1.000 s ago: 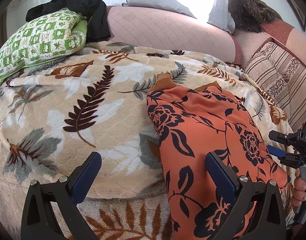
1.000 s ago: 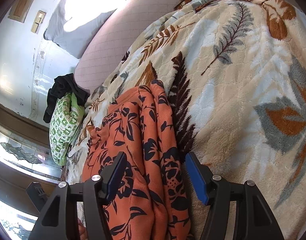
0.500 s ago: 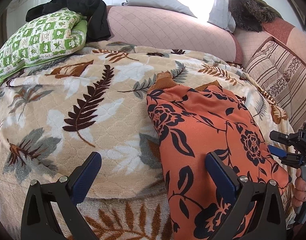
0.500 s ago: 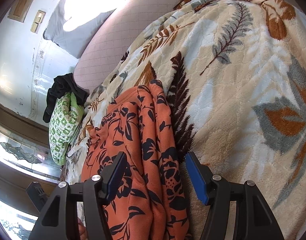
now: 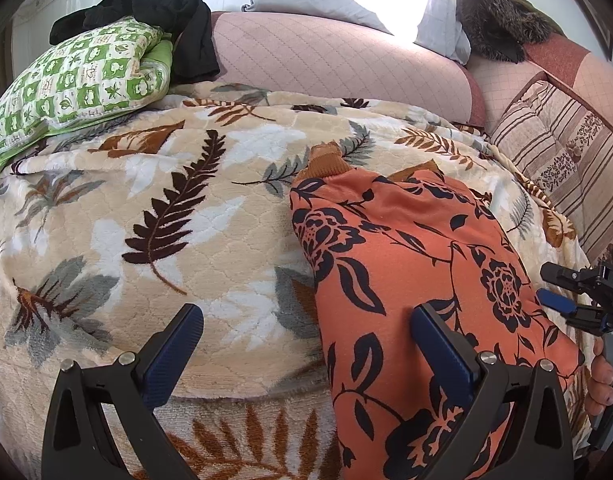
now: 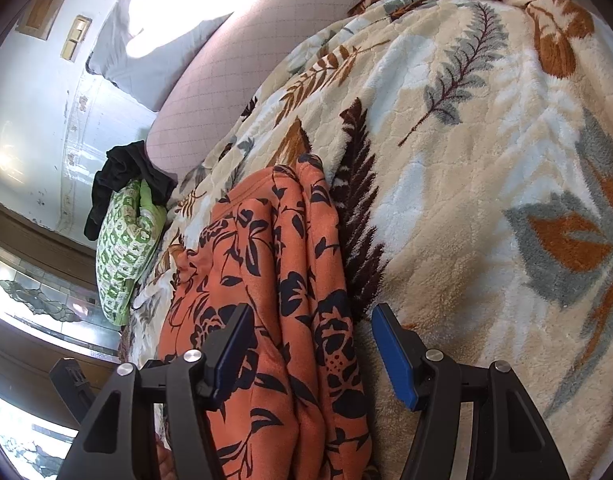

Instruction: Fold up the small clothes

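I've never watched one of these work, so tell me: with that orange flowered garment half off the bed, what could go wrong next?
1. The orange garment with dark flowers drapes over the front edge of the cream leaf-print fleece blanket; it might slide off.
2. The right tongs, open, straddle several bunched layers, so closing may grab only some and spoil the fold.
3. The left tongs, open, have one finger over the cloth and may snag the plush blanket too.
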